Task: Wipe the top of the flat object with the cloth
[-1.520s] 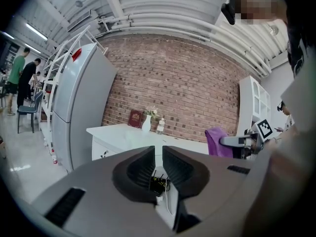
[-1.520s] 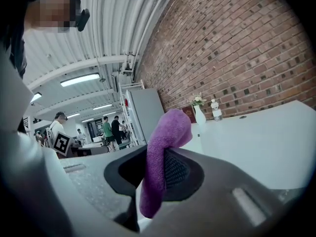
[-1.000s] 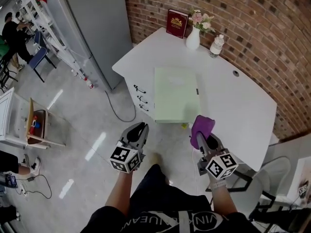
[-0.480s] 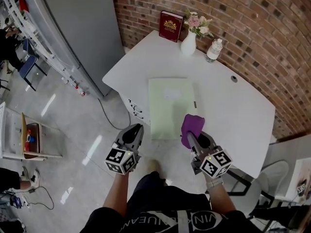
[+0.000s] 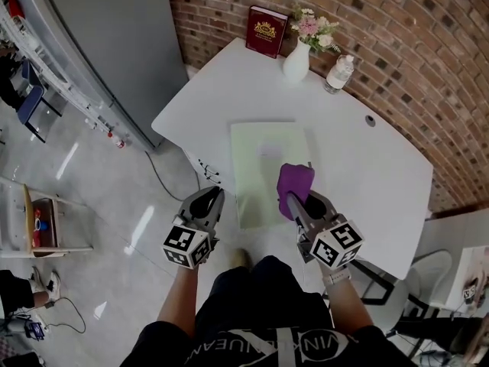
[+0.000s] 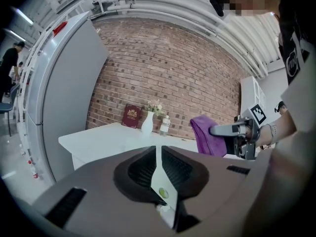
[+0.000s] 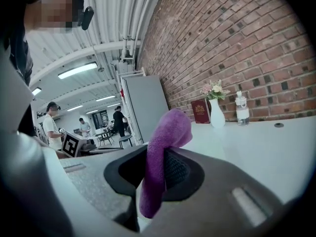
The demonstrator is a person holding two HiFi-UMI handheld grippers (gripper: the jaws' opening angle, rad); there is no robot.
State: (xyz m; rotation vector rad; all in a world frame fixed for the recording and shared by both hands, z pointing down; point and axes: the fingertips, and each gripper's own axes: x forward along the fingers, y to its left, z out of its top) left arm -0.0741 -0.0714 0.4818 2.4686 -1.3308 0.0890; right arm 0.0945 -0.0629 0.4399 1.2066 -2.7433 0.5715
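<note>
Reaches farther forward than before, over pale green flat object [image 5: 260, 153]: purple cloth [image 5: 296, 180] clamped in right gripper [image 5: 294, 200]; left gripper [image 5: 205, 203] closed, empty.

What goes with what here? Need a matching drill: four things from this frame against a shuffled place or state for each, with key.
Things:
1. purple cloth
2. red book
3. left gripper
4. pale green flat object

Place or state:
A. standing upright at the brick wall
B. fingers shut, nothing between them
C. lying flat on the white table
D. clamped in the right gripper

Pairs: 1-D, 2-A, 3-B, 4-C
</note>
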